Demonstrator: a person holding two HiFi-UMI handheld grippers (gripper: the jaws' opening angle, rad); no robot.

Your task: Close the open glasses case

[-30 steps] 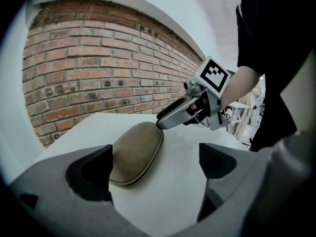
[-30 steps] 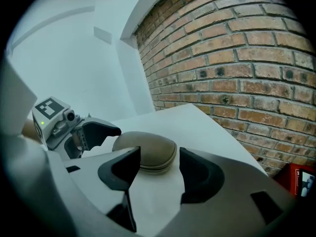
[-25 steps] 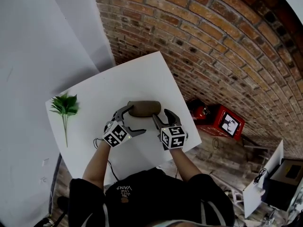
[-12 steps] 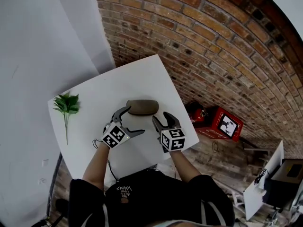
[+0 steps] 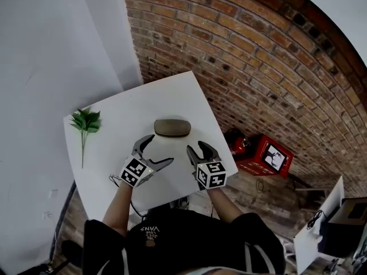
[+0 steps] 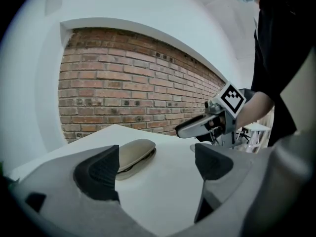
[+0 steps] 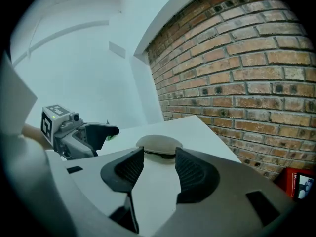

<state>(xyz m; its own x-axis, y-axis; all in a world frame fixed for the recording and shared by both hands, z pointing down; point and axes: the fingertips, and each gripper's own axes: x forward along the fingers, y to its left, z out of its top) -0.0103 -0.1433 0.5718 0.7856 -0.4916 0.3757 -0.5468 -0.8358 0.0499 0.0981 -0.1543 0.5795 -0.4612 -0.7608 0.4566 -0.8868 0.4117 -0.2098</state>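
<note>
The brown glasses case [image 5: 172,128] lies on the white table [image 5: 120,116] with its lid down and a thin dark seam along its side [image 6: 134,153] [image 7: 159,143]. My left gripper [image 5: 159,149] hovers just in front of the case on its left, apart from it, jaws wide. Its jaws have just been closing a little, with nothing between them [image 6: 155,169]. My right gripper [image 5: 196,149] hangs in front of the case on its right, also clear of it. Its jaws are open [image 7: 159,169] and have just been narrowing on empty air.
A green plant sprig [image 5: 86,124] lies at the table's left edge. A brick wall [image 5: 258,50] runs behind and to the right. On the floor below the table's right side stands a red box [image 5: 269,153].
Both grippers have drawn back from the case towards the person and risen. A second ago their fingers flanked the case's ends; now it lies alone on the table.
</note>
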